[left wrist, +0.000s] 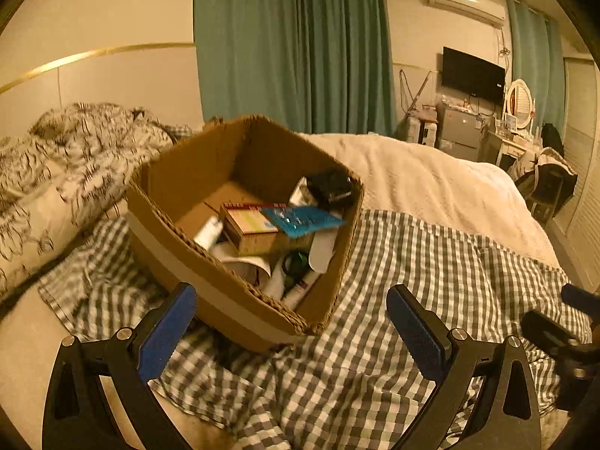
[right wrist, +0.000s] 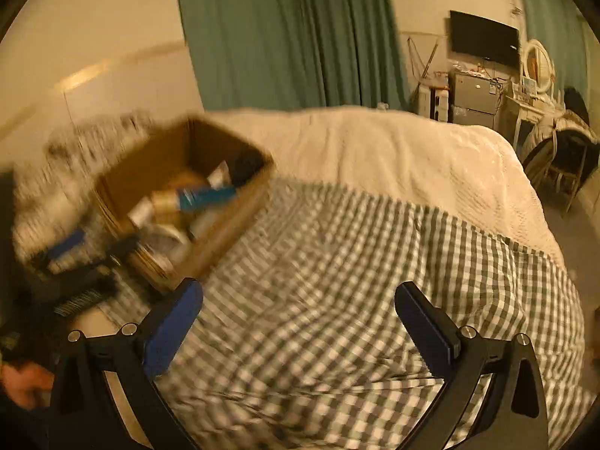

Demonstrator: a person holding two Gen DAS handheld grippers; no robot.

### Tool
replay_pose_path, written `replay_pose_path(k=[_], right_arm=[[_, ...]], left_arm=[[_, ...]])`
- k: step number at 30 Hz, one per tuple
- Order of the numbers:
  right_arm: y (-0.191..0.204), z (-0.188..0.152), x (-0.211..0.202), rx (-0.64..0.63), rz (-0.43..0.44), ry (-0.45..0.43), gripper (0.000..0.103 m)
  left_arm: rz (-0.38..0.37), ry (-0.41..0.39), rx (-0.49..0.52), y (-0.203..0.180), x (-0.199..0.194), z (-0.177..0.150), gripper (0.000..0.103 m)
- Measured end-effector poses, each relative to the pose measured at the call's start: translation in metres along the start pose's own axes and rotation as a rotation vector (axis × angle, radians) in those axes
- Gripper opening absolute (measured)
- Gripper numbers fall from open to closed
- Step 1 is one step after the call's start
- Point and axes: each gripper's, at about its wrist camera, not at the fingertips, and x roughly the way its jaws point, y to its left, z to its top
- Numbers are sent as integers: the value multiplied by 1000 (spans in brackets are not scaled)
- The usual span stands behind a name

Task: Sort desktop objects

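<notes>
An open cardboard box (left wrist: 187,255) sits on a checked cloth (left wrist: 412,262) on the bed. Inside it lie a small brown carton (left wrist: 251,230), a blue card (left wrist: 300,219), a black object (left wrist: 332,187), white tubes (left wrist: 208,232) and scissors (left wrist: 296,268). My left gripper (left wrist: 292,324) is open and empty, just in front of the box's near corner. My right gripper (right wrist: 298,322) is open and empty over the checked cloth (right wrist: 356,262), to the right of the blurred box (right wrist: 225,232). The left gripper (right wrist: 71,262) shows blurred at the left of the right wrist view.
A patterned duvet (left wrist: 75,150) lies bunched left of the box. A cream blanket (left wrist: 431,187) covers the bed behind. Green curtains (left wrist: 292,45), a wall TV (left wrist: 472,75), a cabinet and a dressing table (left wrist: 513,138) stand at the back right.
</notes>
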Motion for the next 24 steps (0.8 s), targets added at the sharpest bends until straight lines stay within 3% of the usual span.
replay_pose_path(k=[3, 11, 15, 24], right_arm=[[-7, 0, 12, 68, 36, 16, 103], [1, -8, 38, 36, -71, 33, 103], [10, -9, 45, 3, -92, 42, 103], [8, -11, 41, 23, -98, 31, 103]], left_arm=[[11, 37, -6, 0, 13, -2, 103], [11, 64, -31, 9, 34, -14, 103], [27, 45, -11, 8, 33, -11, 103], [-21, 24, -1, 6, 28, -10, 103]])
